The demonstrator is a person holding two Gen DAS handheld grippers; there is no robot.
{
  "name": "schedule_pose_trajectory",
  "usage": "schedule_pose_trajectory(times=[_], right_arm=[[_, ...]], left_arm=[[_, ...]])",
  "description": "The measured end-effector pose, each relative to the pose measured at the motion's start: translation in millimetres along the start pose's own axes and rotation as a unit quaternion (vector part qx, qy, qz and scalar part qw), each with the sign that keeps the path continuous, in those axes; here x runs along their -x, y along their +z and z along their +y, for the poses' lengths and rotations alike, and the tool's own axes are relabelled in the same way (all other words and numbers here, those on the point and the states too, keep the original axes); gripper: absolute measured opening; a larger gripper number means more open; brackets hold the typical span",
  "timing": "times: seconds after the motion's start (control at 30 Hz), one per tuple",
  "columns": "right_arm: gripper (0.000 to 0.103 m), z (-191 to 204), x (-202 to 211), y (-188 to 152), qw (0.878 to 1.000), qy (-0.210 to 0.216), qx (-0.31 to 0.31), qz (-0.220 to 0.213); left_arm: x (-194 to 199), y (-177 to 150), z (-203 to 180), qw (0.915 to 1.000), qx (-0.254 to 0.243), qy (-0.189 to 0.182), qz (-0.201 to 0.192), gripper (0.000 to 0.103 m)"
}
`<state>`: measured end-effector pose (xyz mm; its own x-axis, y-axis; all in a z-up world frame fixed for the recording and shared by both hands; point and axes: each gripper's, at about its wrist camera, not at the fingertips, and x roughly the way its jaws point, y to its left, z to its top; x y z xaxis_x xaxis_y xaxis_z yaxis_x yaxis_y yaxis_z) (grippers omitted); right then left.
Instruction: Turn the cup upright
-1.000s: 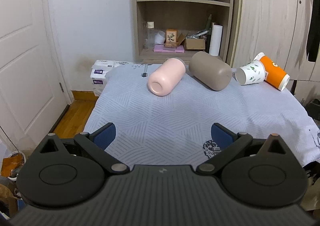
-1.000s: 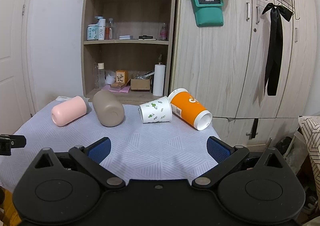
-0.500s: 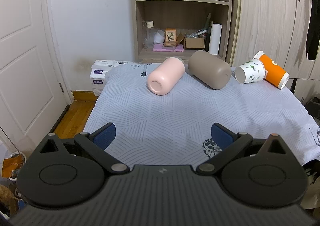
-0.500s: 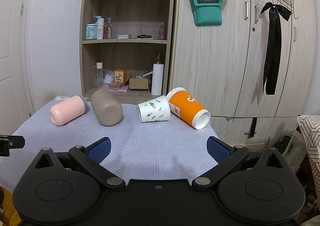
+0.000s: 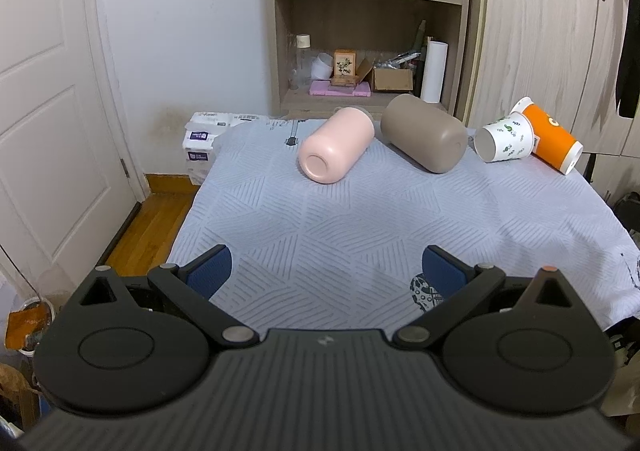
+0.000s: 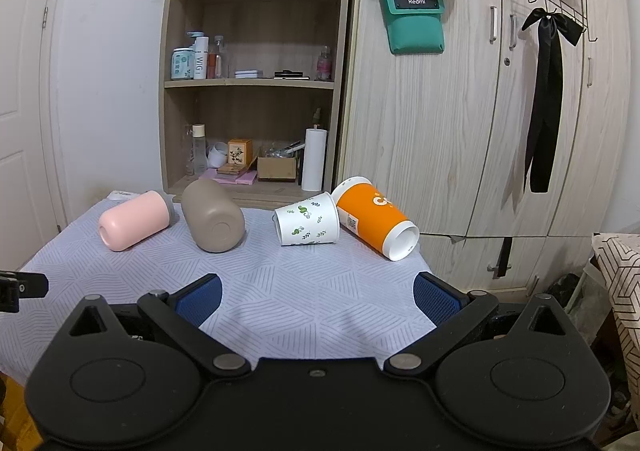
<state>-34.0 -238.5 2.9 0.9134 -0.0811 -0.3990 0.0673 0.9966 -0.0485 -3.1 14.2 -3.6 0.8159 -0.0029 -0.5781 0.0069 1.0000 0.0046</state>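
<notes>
Several cups lie on their sides along the far edge of a table with a grey patterned cloth (image 5: 360, 235). From left to right: a pink cup (image 5: 335, 144) (image 6: 134, 220), a taupe cup (image 5: 425, 138) (image 6: 212, 217), a white leaf-print paper cup (image 5: 505, 141) (image 6: 308, 218) and an orange paper cup (image 5: 551, 138) (image 6: 374, 217). My left gripper (image 5: 326, 275) is open and empty over the near part of the table. My right gripper (image 6: 318, 299) is open and empty, well short of the cups.
A wooden shelf unit (image 6: 256, 91) and wardrobe doors (image 6: 460, 111) stand right behind the table. A white door (image 5: 44, 111) and stacked tissue packs (image 5: 200, 143) are at the left. The table's right edge (image 6: 420, 263) drops off beside the orange cup.
Both views have shifted slightly: the cups sit a little lower and nearer in each frame. No cup has moved. Both grippers stay open.
</notes>
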Motion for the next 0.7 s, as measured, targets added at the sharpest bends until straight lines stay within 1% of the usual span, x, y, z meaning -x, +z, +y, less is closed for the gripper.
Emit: schedule_pose_trajectory(times=[0.33,0.47,0.57,0.7], right_arm=[[0.103,0.8,-2.9,1.8,1.0,0.0,0.002,0.007],[0.103,-0.3,-5.0,4.0,1.0,0.003,0.003,0.011],[0.103,-2.3,-3.0,7.0,1.0,0.021,-0.003,0.009],[0.103,-2.3,-4.1,14.5,0.997,0.073,0.006,-0.008]], left_arm=[[-3.5,2.3,-0.5,0.9999,0.001,-0.001,0.012,0.103],[-2.8,2.6,-2.0,0.9999,0.004,0.013,0.007,0.103],[-3.0,7.5,-3.1,0.9999,0.005,0.009,0.011,0.103],[-2.7,20.9,-9.2,1.0,0.003,0.0,0.001,0.103]])
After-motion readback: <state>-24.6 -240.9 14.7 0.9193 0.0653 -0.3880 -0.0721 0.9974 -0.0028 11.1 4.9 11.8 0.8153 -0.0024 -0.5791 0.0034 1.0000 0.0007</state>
